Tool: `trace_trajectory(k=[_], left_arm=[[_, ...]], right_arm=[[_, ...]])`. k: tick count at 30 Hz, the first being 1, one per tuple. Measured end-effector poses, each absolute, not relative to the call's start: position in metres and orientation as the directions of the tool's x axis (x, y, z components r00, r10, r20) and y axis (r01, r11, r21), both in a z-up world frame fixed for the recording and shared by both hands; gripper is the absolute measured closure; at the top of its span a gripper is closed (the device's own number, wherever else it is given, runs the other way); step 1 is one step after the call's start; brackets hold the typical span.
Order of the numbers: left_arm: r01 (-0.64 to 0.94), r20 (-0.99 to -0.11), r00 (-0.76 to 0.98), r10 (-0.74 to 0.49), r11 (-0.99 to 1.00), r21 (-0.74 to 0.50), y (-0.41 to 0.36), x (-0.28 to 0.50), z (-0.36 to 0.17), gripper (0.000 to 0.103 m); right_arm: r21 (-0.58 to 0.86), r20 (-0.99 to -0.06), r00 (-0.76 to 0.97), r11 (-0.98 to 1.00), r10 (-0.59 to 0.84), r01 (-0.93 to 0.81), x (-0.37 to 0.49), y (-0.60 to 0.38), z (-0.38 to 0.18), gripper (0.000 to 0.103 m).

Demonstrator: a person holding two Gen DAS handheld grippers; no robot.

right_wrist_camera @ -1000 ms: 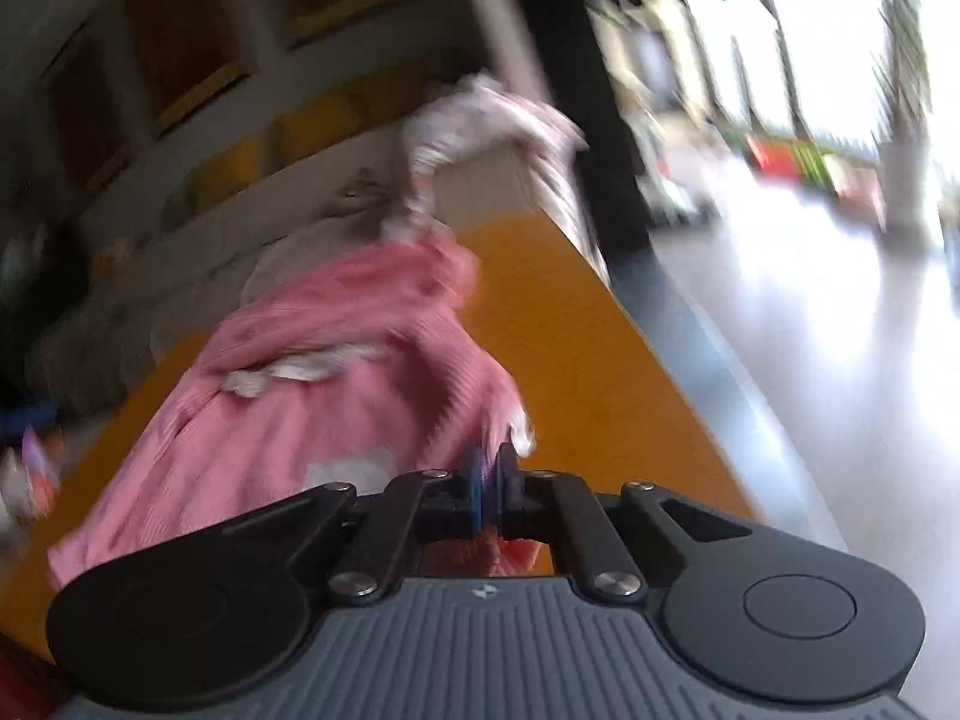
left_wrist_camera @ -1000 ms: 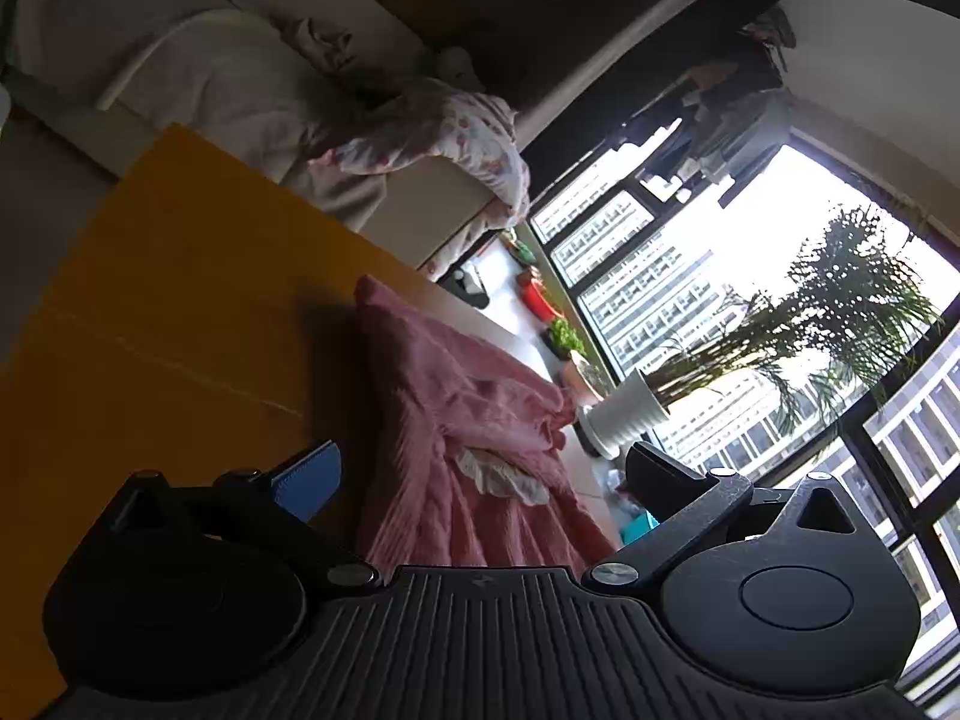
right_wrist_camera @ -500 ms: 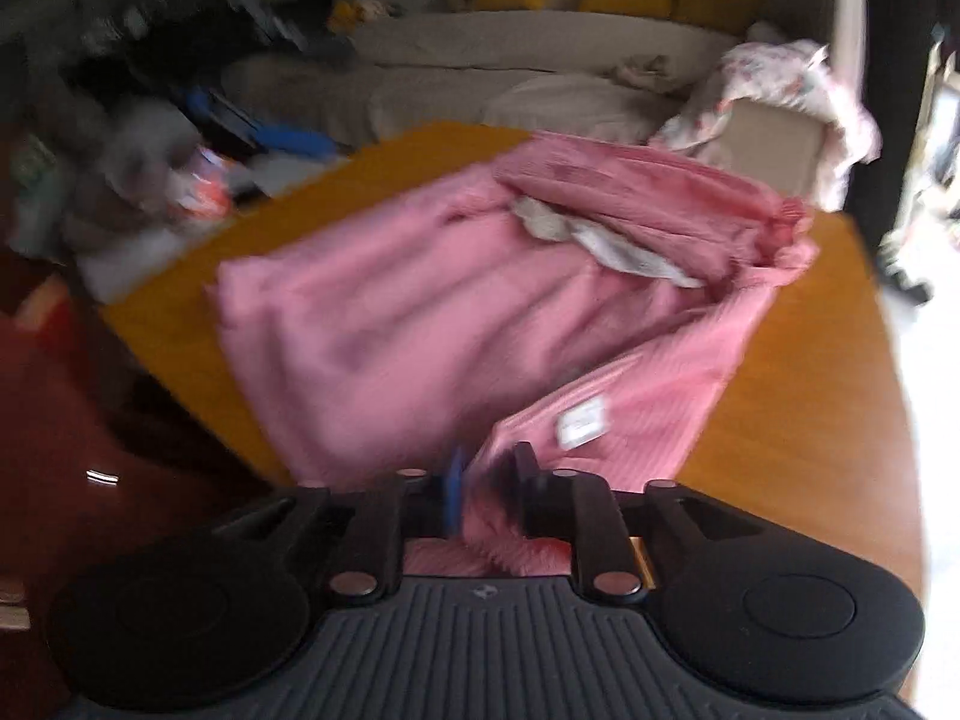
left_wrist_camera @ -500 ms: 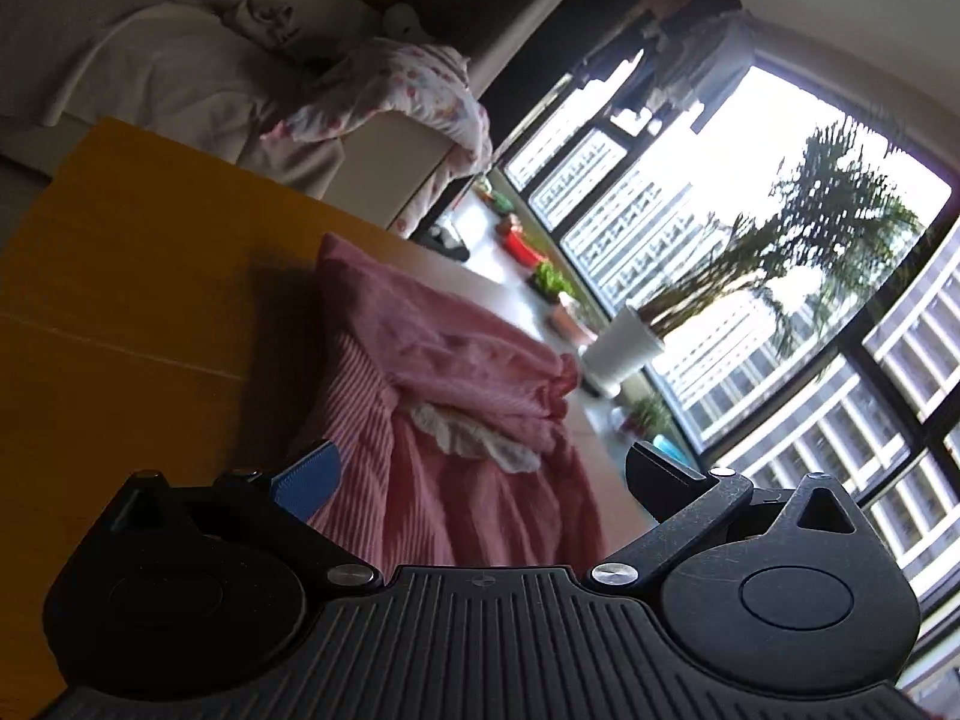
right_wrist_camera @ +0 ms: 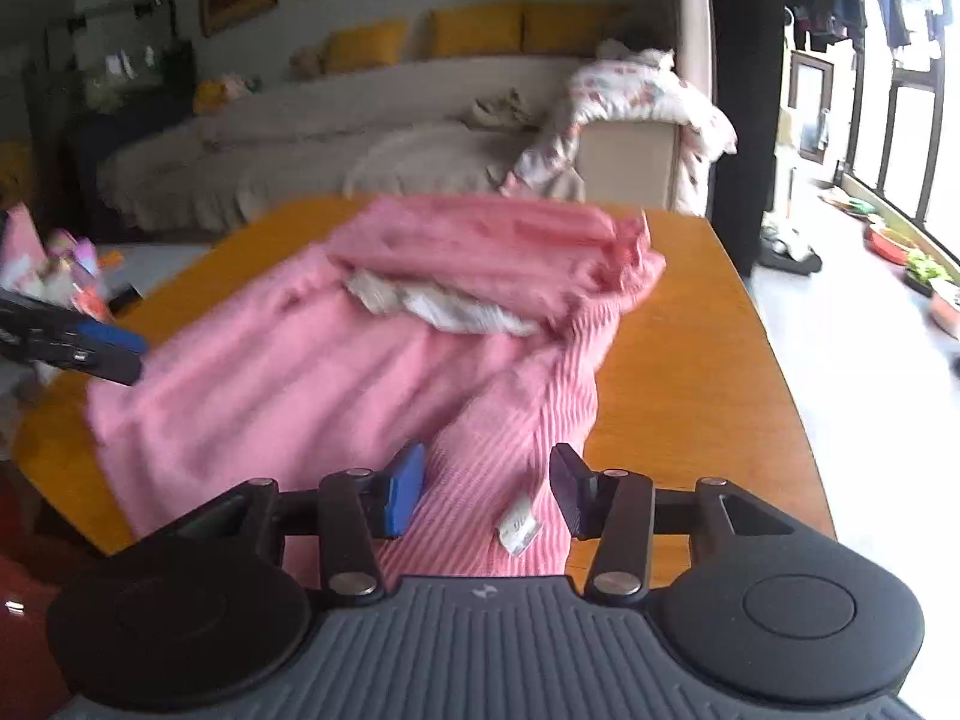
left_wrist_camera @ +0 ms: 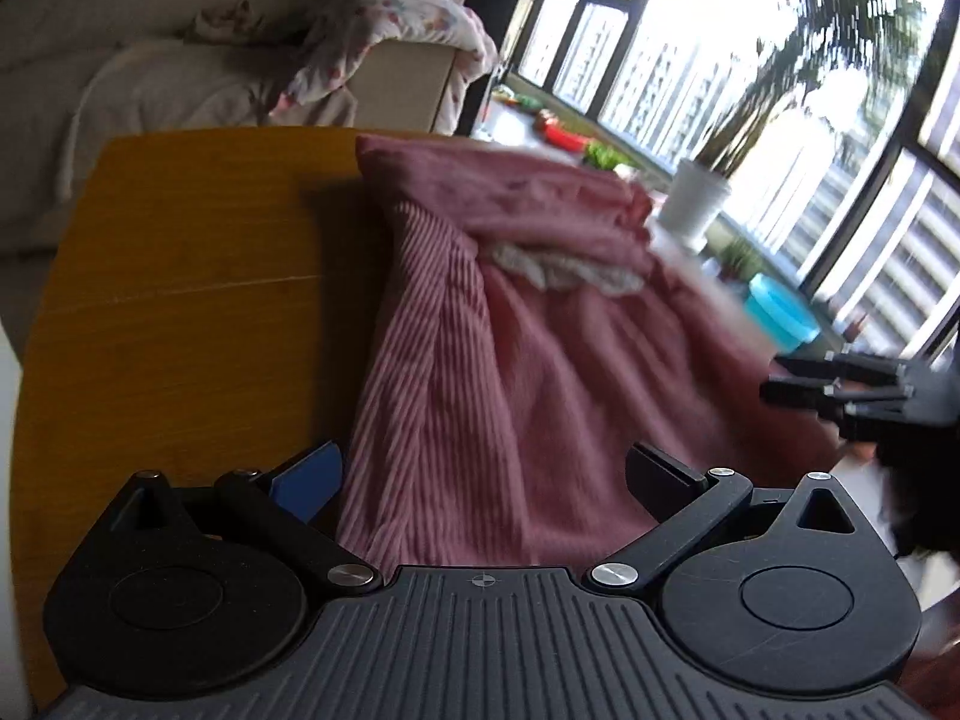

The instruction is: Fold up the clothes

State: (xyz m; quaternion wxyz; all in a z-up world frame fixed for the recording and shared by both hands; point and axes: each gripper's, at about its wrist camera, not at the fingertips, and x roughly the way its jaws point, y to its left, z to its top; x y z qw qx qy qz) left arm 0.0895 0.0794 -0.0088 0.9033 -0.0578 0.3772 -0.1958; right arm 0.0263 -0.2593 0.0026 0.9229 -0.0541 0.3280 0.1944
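Right gripper (right_wrist_camera: 486,489) lets go, jaws now apart
Pink garment (right_wrist_camera: 372,360) dropped on table (right_wrist_camera: 690,360); left gripper (left_wrist_camera: 483,474) open at 6 o'clock hem

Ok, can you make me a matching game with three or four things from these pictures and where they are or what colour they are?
Things:
1. pink garment
2. white label
3. flowery blanket
4. white plant pot

Places:
A. draped over the sofa arm
B. by the big window
C. spread on the orange table
D. between the open right tongs

Pairs: 1-C, 2-D, 3-A, 4-B
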Motion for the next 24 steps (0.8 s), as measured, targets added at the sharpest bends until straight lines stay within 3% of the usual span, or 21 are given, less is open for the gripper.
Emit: trace_trajectory(k=[4, 8, 12, 14, 17, 18, 22, 23, 24], left_arm=[[0.331, -0.673, 0.648, -0.356, 0.928, -0.173, 0.070, 0.086, -0.014, 0.016], [0.344, -0.670, 0.634, -0.385, 0.917, -0.201, 0.070, 0.085, -0.015, 0.017], [0.406, -0.628, 0.610, -0.483, 0.872, -0.275, 0.064, 0.080, -0.004, 0.016], [0.428, -0.600, 0.630, -0.493, 0.865, -0.262, 0.058, 0.077, 0.006, 0.013], [0.461, -0.550, 0.652, -0.521, 0.849, -0.259, 0.052, 0.073, 0.022, 0.008], [0.470, -0.536, 0.650, -0.539, 0.839, -0.273, 0.050, 0.073, 0.024, 0.008], [0.479, -0.496, 0.578, -0.648, 0.761, -0.437, 0.047, 0.086, 0.016, 0.007], [0.473, -0.491, 0.556, -0.671, 0.741, -0.477, 0.045, 0.090, 0.010, 0.007], [0.458, -0.500, 0.541, -0.676, 0.736, -0.499, 0.043, 0.094, 0.004, 0.007]], right_arm=[[0.009, -0.643, 0.710, 0.930, 0.287, -0.368, 0.023, -0.256, -0.008, 0.041], [0.028, -0.630, 0.723, 0.940, 0.281, -0.341, 0.005, -0.260, -0.011, 0.024], [0.054, -0.593, 0.766, 0.962, 0.246, -0.267, -0.010, -0.263, -0.015, 0.022], [0.011, -0.568, 0.804, 0.978, 0.176, -0.207, -0.013, -0.262, -0.020, 0.026], [-0.015, -0.549, 0.829, 0.990, 0.108, -0.139, -0.014, -0.268, -0.021, 0.072], [-0.003, -0.550, 0.829, 0.992, 0.101, -0.123, -0.014, -0.273, -0.020, 0.076], [0.098, -0.539, 0.836, 0.993, 0.103, -0.059, -0.017, -0.289, -0.019, 0.072], [0.135, -0.538, 0.836, 0.990, 0.109, -0.042, -0.017, -0.292, -0.022, 0.061], [0.175, -0.537, 0.835, 0.984, 0.120, -0.029, -0.016, -0.295, -0.024, 0.057]])
